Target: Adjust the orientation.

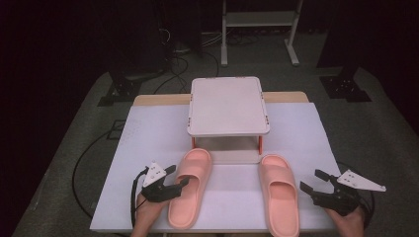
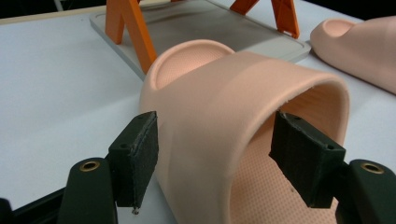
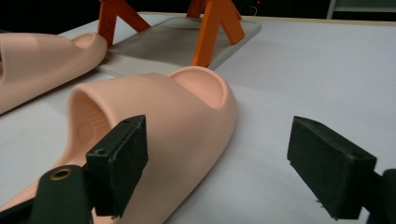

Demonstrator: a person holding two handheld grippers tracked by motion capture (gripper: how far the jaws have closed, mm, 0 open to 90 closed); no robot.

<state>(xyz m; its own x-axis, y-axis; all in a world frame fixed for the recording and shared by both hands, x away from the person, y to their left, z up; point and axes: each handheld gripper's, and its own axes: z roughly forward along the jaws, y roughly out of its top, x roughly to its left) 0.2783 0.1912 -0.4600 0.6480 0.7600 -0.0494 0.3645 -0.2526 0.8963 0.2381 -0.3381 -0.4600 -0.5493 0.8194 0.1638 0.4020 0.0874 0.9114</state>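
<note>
Nearest the table's front edge, the left gripper sits at the outer side of the left slipper; in the left gripper view its jaws straddle the side of the slipper's strap, one pad outside and the other pad inside the strap opening, with a gap at each pad, so the jaws stand open and clamp nothing. The right gripper lies just beside the outer edge of the right slipper, jaws spread wide and empty; in the right gripper view one pad is close against the slipper's side. Both slippers rest sole-down on the white table, toes pointing away. Beyond them stands a small white stand on orange legs
</note>
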